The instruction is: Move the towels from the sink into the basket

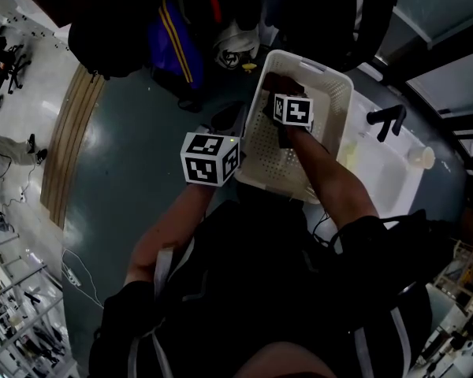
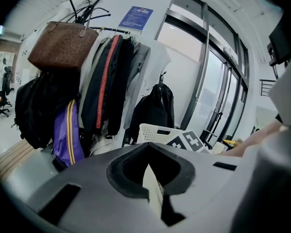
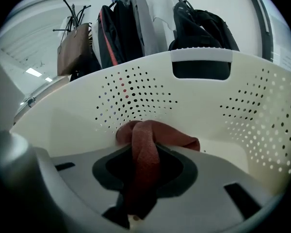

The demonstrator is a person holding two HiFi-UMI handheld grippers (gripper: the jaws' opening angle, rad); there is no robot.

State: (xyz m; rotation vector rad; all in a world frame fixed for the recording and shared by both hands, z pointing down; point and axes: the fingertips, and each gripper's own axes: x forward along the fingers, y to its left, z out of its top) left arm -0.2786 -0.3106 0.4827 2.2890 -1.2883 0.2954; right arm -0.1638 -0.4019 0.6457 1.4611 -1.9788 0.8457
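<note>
The white perforated basket (image 1: pixel 331 93) stands beside the white sink (image 1: pixel 394 183). My right gripper (image 1: pixel 281 93) reaches down inside the basket, its marker cube above the basket floor. In the right gripper view it (image 3: pixel 140 178) is shut on a reddish-brown towel (image 3: pixel 146 147), which bunches up just ahead of the jaws, close to the basket's far wall (image 3: pixel 194 101). My left gripper (image 1: pixel 238 126) is at the basket's left rim. In the left gripper view it (image 2: pixel 153 178) is shut on a thin cream edge with holes, the basket rim (image 2: pixel 154 191).
A black faucet (image 1: pixel 386 122) rises over the sink, and a small white round object (image 1: pixel 420 157) sits at its far side. Behind the basket hang coats and bags (image 2: pixel 97 81) on a rack. A wooden strip (image 1: pixel 71 140) runs along the grey floor on the left.
</note>
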